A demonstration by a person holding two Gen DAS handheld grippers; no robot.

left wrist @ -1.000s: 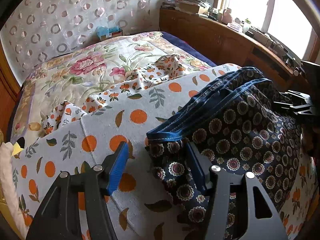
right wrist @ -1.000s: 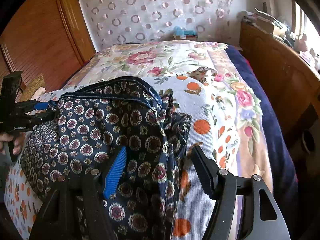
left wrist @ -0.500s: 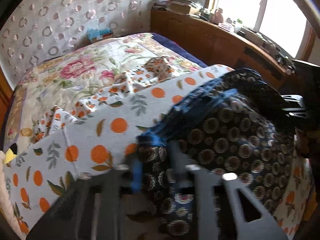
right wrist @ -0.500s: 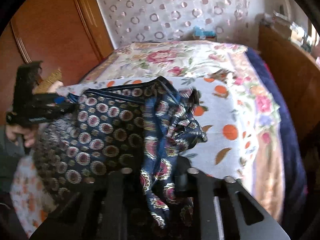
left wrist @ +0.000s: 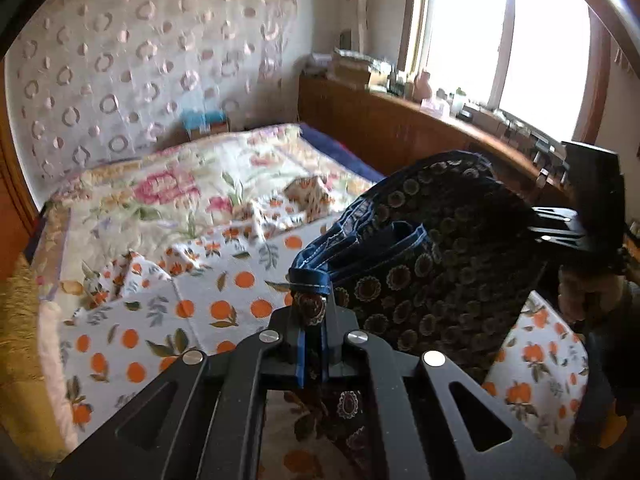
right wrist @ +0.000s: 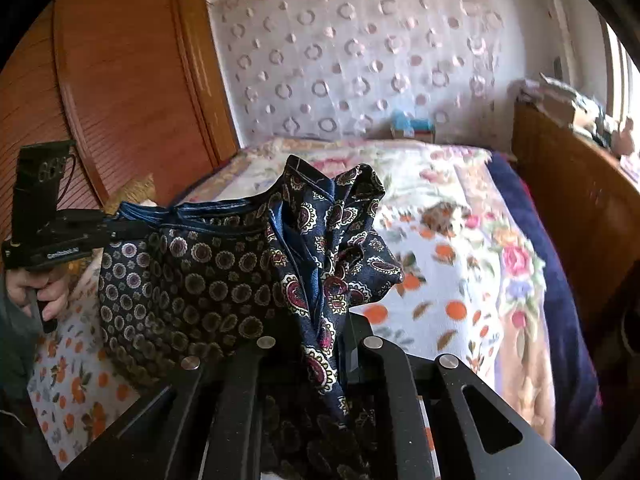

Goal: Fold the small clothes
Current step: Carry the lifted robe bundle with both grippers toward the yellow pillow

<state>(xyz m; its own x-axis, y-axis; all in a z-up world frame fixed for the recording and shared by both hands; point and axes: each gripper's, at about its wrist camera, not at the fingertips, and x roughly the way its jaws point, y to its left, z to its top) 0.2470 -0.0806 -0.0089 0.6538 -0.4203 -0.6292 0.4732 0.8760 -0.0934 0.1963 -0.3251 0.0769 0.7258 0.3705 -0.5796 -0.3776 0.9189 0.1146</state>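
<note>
Left gripper (left wrist: 313, 354): we've clamped the patterned garment (left wrist: 440, 276) at its waistband.
Right gripper (right wrist: 320, 344): closing on the other corner.
Change: garment now lifted, seemingly clear of the bed (right wrist: 452, 216), ready for folding.

Both handheld grippers are matte black plastic with silver rivets; the left gripper (left wrist: 313, 350) has blue-edged pads (white lettering marks its side), grey sleeve (right wrist: 14, 344).

Home bedroom; quilted bed (left wrist: 168, 184); wardrobe (right wrist: 120, 80)
</note>
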